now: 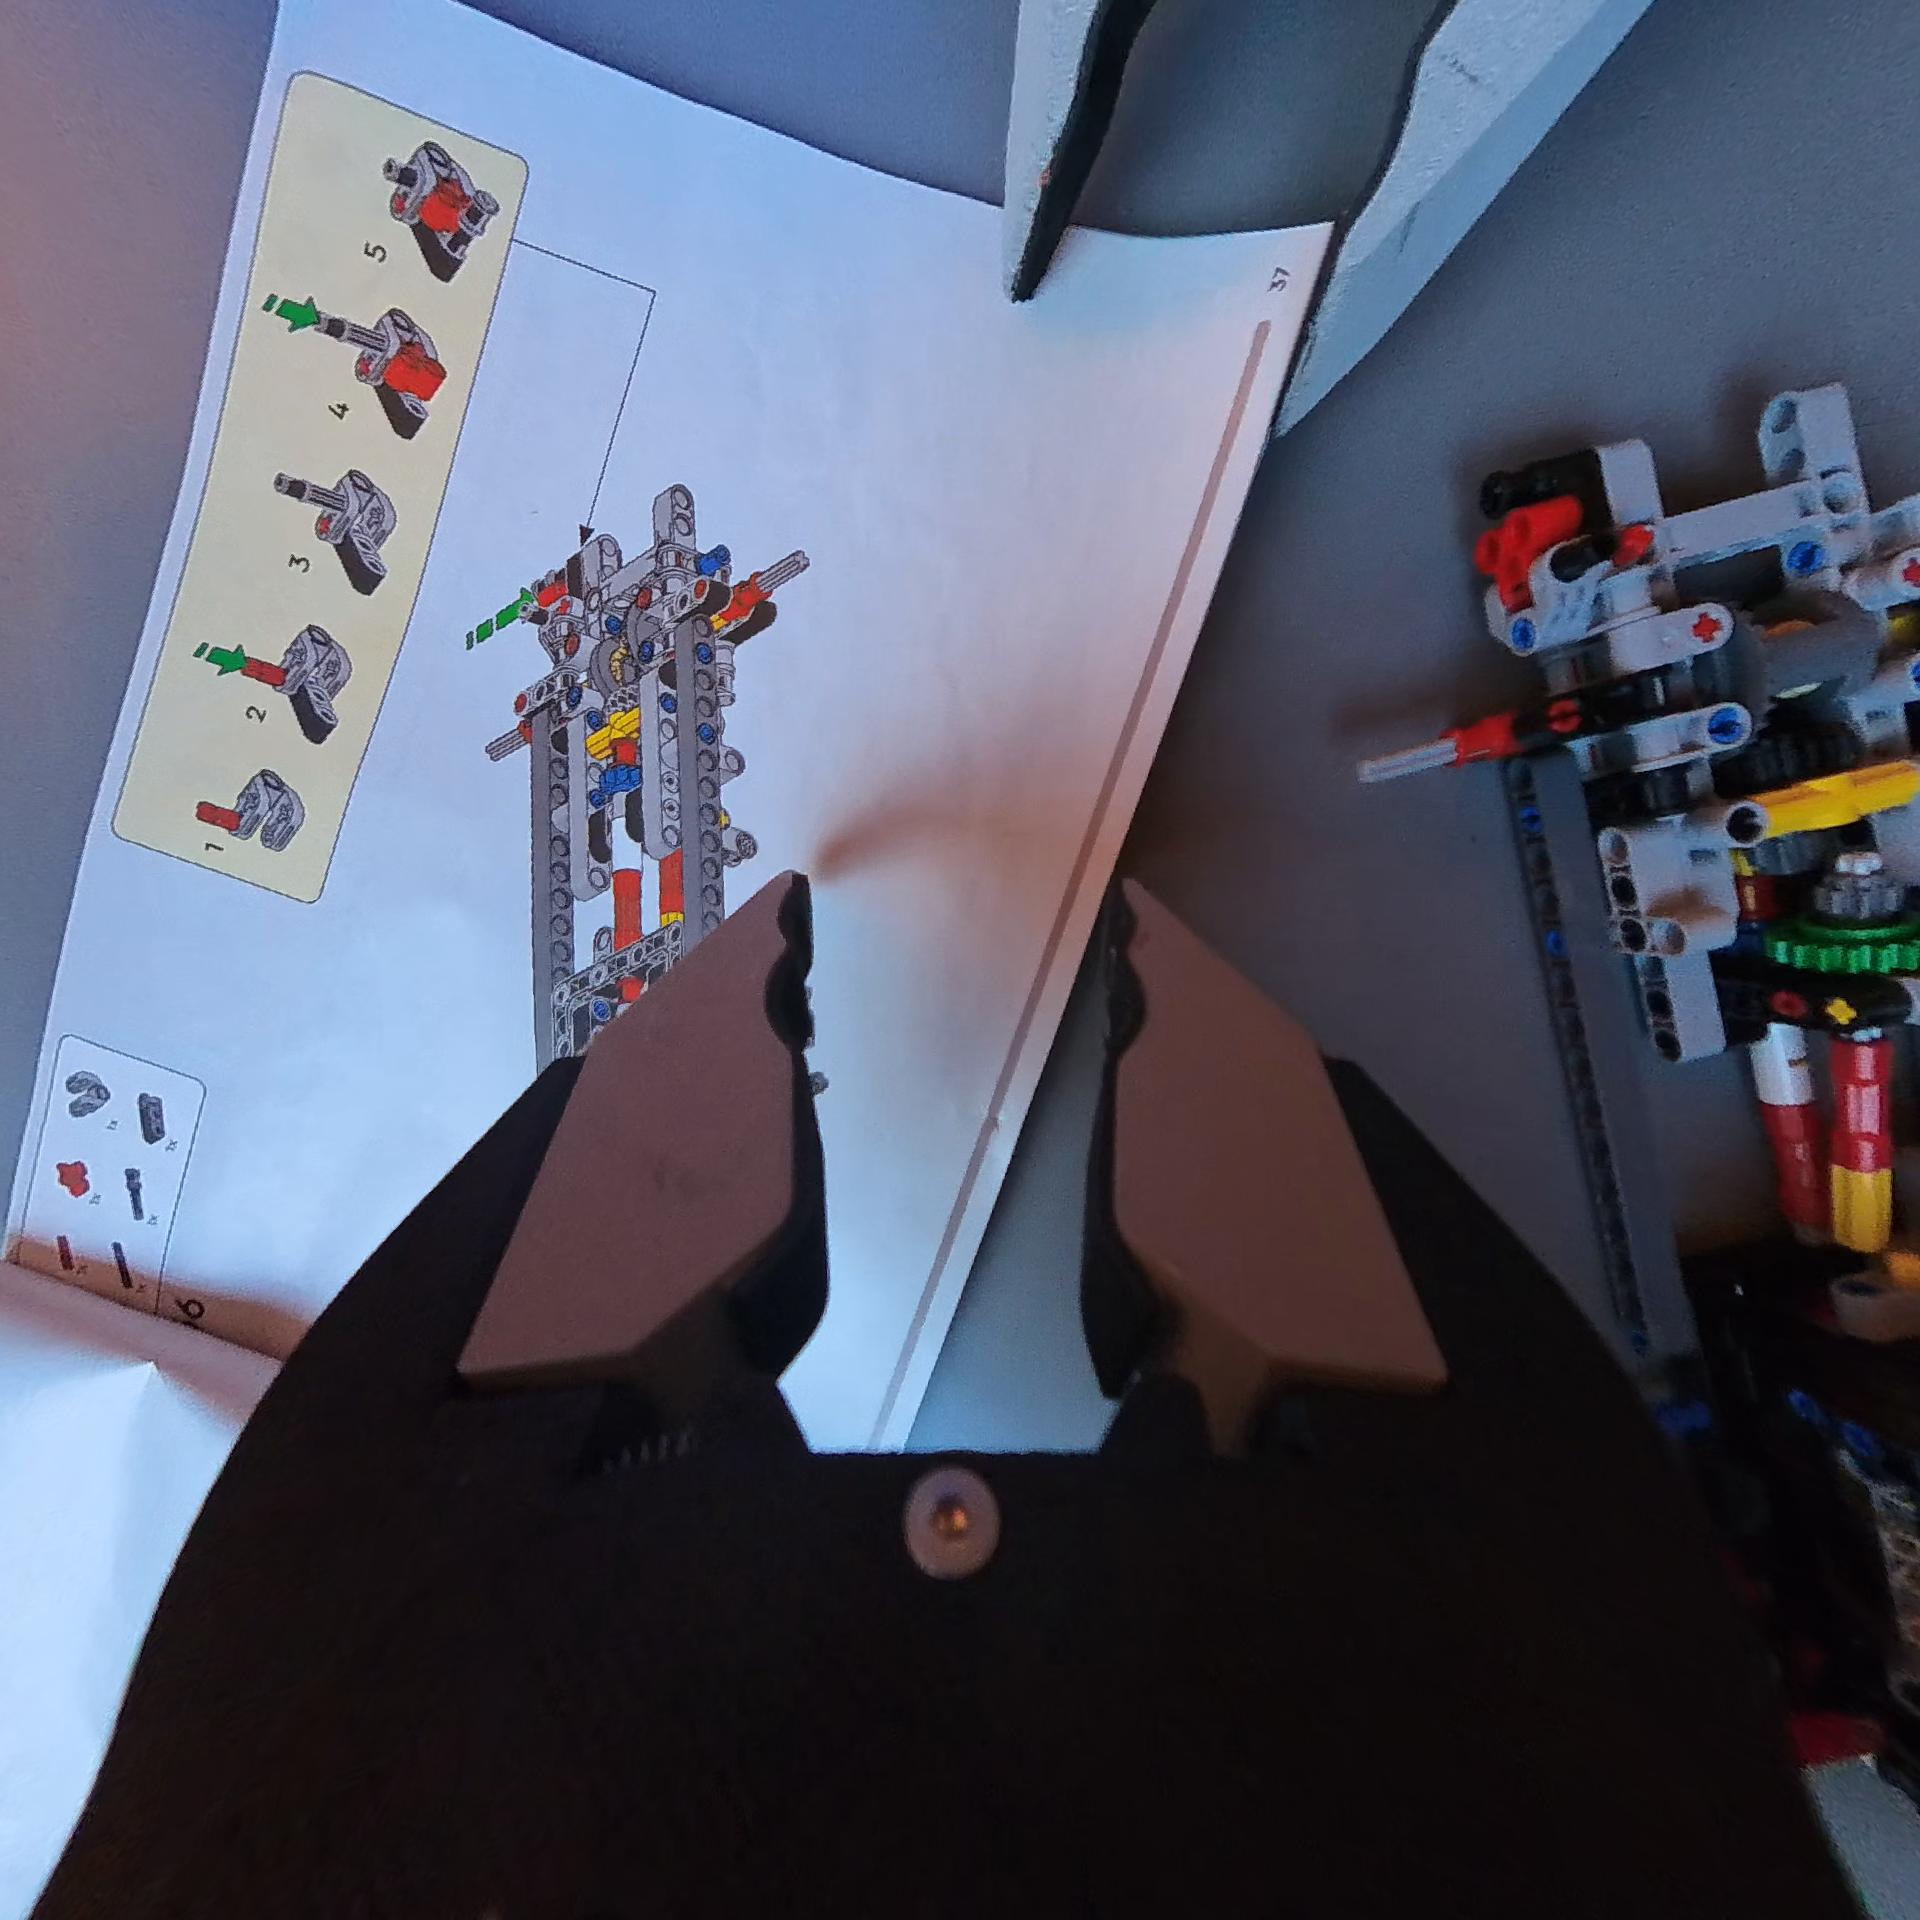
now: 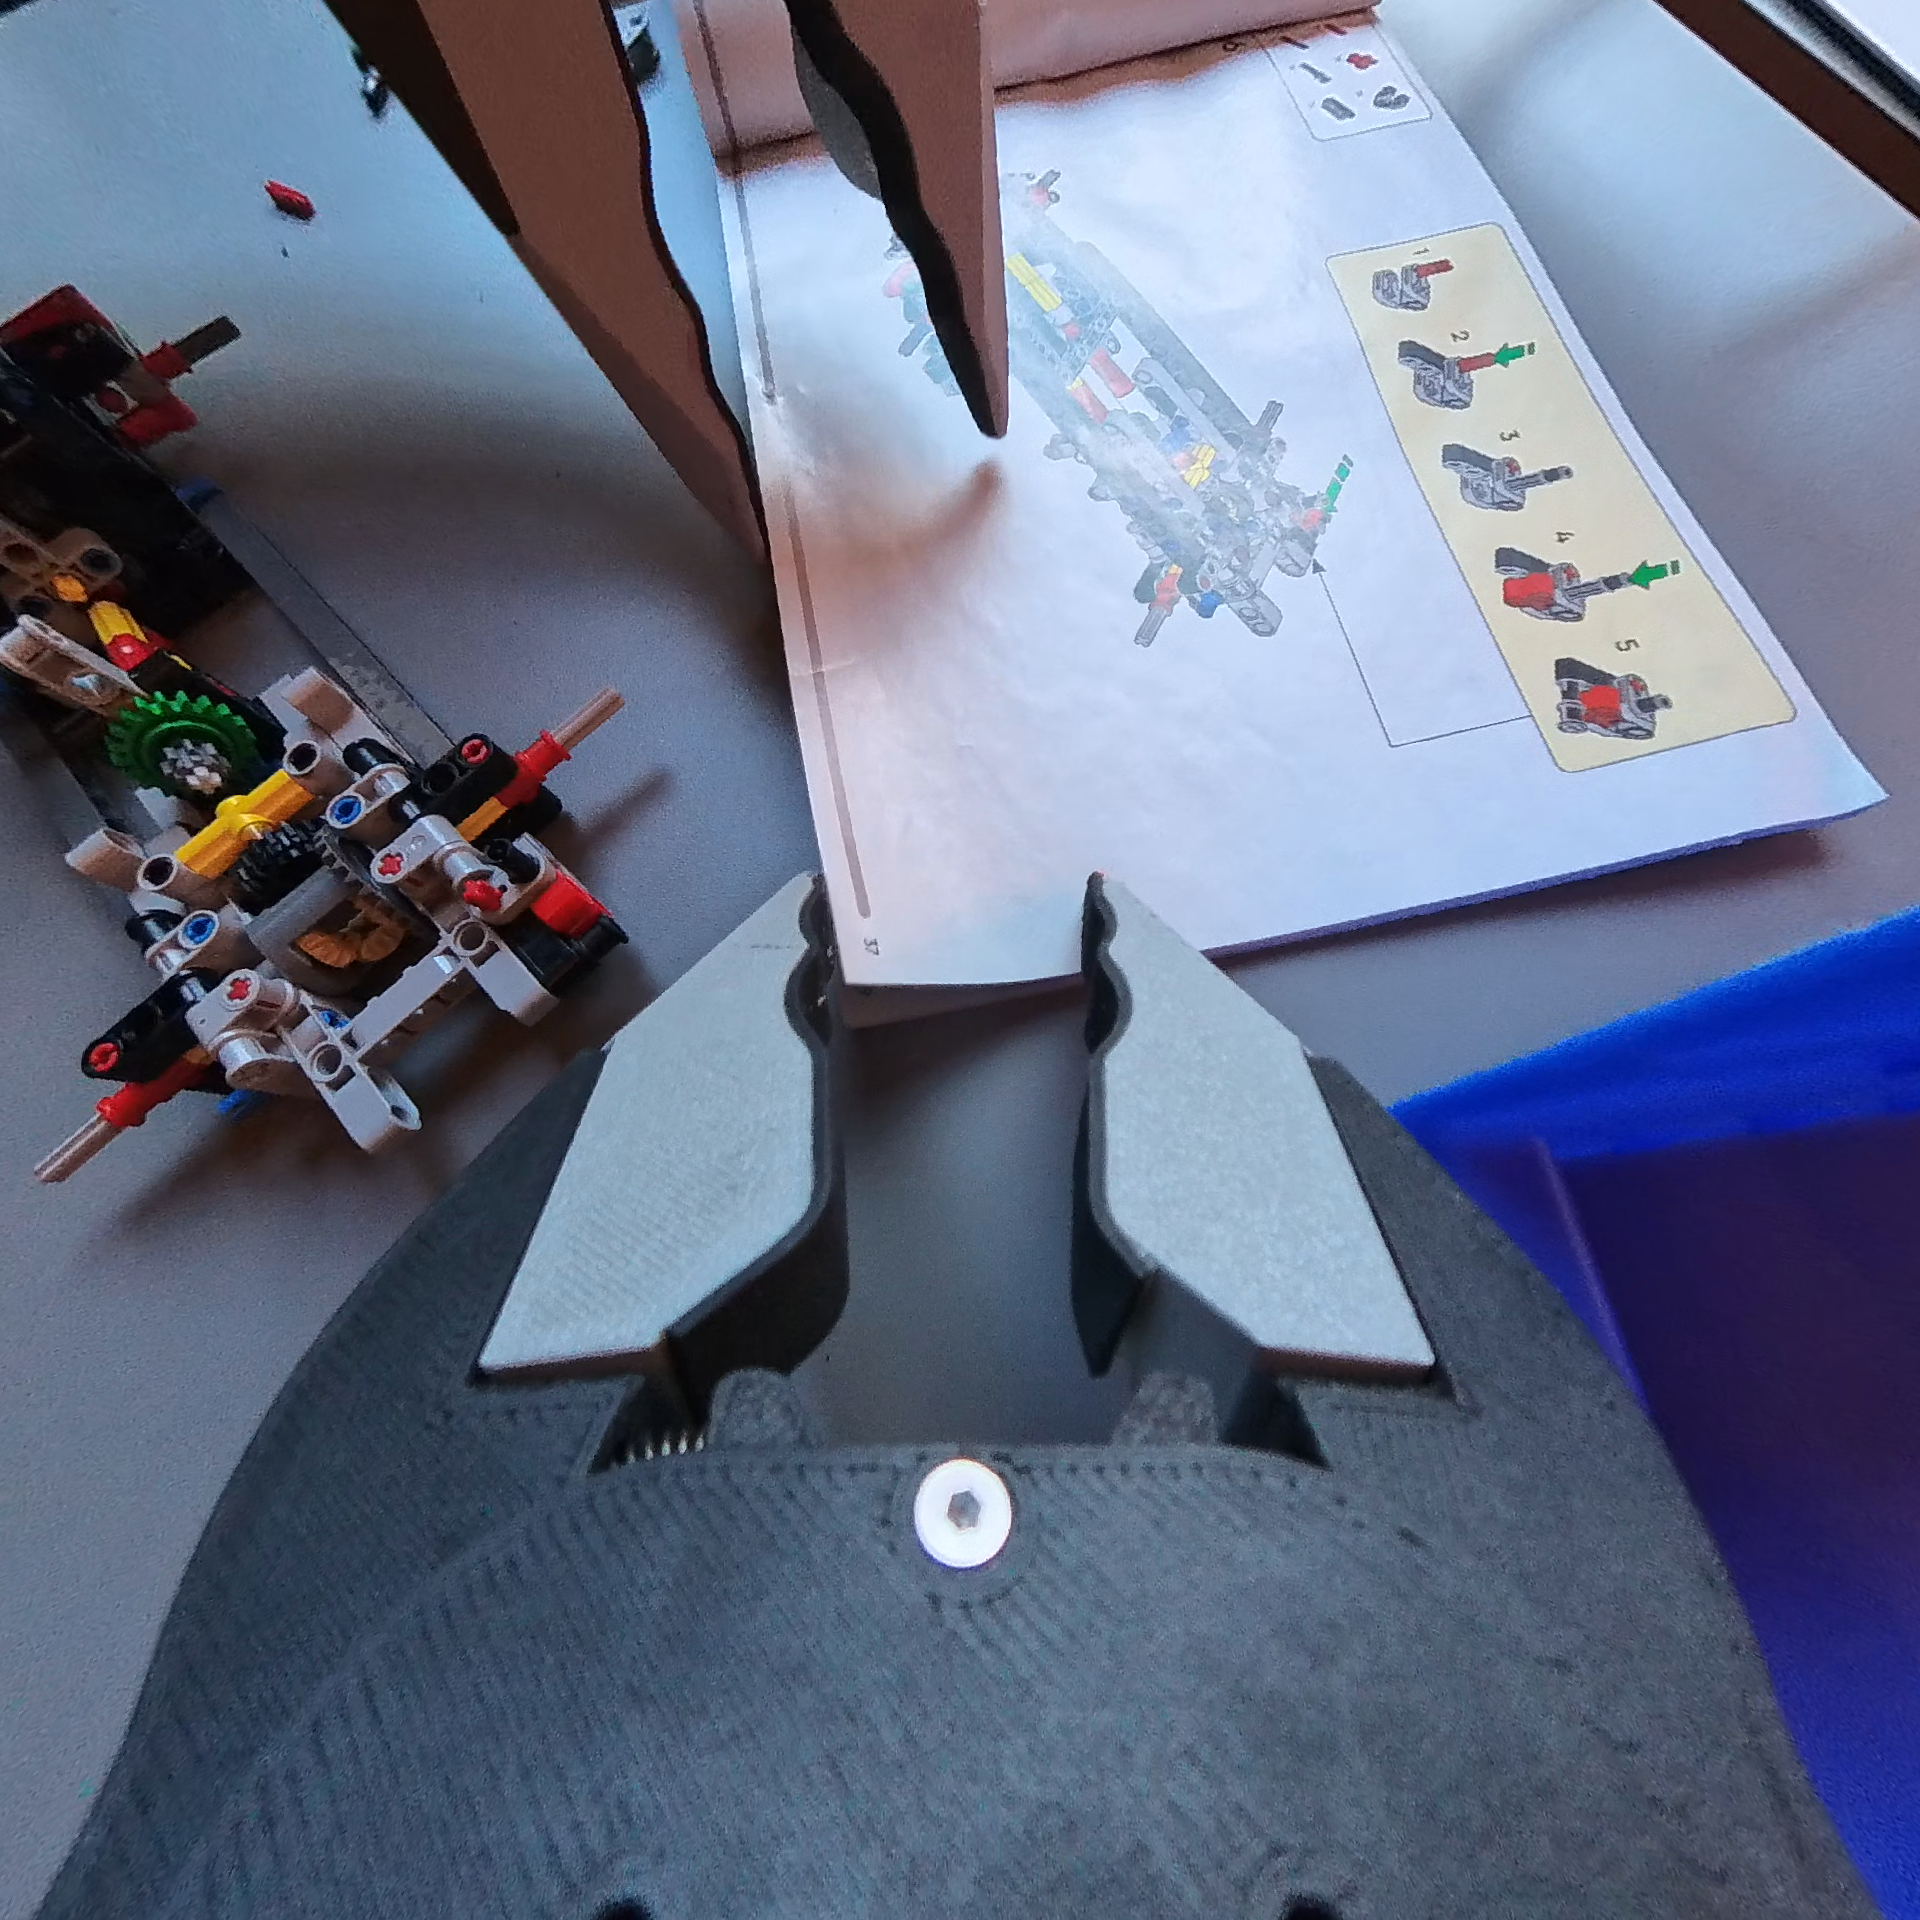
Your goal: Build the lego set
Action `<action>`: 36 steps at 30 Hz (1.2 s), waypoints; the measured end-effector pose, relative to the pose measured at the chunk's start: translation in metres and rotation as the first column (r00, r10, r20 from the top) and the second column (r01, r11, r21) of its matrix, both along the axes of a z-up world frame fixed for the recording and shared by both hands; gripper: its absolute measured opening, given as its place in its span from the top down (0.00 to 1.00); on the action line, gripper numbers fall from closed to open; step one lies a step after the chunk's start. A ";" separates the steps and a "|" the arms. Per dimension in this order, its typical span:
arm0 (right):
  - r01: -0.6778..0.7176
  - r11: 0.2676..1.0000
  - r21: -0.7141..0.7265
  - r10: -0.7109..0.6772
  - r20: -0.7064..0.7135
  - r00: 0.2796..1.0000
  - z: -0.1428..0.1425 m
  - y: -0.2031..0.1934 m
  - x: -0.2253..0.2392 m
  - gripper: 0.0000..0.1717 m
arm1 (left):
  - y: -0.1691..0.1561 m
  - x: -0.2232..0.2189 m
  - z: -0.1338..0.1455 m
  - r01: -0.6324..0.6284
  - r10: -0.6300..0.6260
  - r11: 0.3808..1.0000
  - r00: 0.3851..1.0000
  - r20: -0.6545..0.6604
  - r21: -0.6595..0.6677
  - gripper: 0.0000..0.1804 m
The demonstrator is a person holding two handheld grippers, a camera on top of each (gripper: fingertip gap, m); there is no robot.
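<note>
Right gripper (image 2: 956, 914) nearest the lens: jaws wide, nothing between the pads. Its tips sit over the near corner of the instruction booklet (image 2: 1039, 675), the corner curling up off the grey table (image 2: 520, 520) in the gap between the fingers. No pad presses the paper as far as the view shows; whether the left pad brushes the page edge cannot be told.

At 9 o'clock of that gripper, the brick-built gear assembly (image 2: 312, 883) lies on the table: grey beams, green gear (image 2: 182, 743), yellow connector, red axle pins, tan axles sticking out. Near the booklet's edge but apart from it. At 3 to 4 o'clock, a blue sheet or box (image 2: 1714, 1143). Farther off at 10 o'clock, a loose red piece (image 2: 289, 197).

Left gripper (image 1: 956, 894), seen in its own view: jaws wide too, empty. One finger hangs over the printed page, the other off the page edge over the table. The booklet (image 1: 831, 468) fills 10 to 12 o'clock; the assembly (image 1: 1714, 779) is at 2 to 3 o'clock, well clear of the tips. The right gripper's fingers show at 12 to 1 o'clock.

Risks, as a judgement: closing on the curled corner could crease or tear the page; dragging the booklet sideways could shove the assembly and knock the protruding axles loose; the two grippers are close over one page and could collide.
</note>
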State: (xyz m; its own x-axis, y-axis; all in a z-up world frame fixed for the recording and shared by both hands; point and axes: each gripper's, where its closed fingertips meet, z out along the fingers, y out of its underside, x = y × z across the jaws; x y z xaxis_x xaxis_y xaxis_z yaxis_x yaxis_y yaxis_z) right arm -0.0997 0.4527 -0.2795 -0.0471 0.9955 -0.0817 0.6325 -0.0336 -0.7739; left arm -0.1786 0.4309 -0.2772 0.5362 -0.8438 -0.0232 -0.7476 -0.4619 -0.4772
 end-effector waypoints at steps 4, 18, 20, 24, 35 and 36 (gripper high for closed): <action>-0.004 1.000 0.003 0.004 0.003 1.000 -0.001 -0.001 0.000 0.73 | 0.000 0.000 0.000 0.001 -0.001 1.000 1.000 0.020 -0.011 0.70; -0.014 1.000 0.008 0.014 0.001 1.000 -0.001 -0.002 0.000 0.72 | 0.000 0.000 0.004 0.006 -0.006 1.000 0.999 0.038 -0.019 0.71; -0.014 1.000 0.007 0.014 0.001 1.000 0.000 -0.002 0.000 0.72 | 0.000 0.001 0.003 0.006 -0.005 1.000 0.999 0.038 -0.019 0.71; -0.014 1.000 0.009 0.014 0.005 1.000 -0.001 -0.002 0.000 0.72 | 0.001 0.001 0.004 0.004 -0.003 1.000 0.999 0.044 -0.020 0.71; -0.029 1.000 0.011 0.029 0.008 1.000 -0.002 -0.005 0.000 0.70 | 0.002 -0.001 0.003 -0.005 0.006 1.000 0.999 0.043 -0.018 0.71; -0.033 0.999 0.019 0.032 0.012 0.999 -0.002 -0.005 0.000 0.70 | 0.001 0.000 0.003 -0.001 0.002 1.000 0.999 0.044 -0.018 0.70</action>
State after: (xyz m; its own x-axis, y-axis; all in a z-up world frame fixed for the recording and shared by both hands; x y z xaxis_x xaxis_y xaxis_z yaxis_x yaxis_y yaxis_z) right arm -0.0999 0.4475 -0.2818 -0.0785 0.9949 -0.0637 0.6420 0.0016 -0.7667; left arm -0.1785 0.4316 -0.2738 0.5379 -0.8429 0.0159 -0.7252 -0.4723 -0.5010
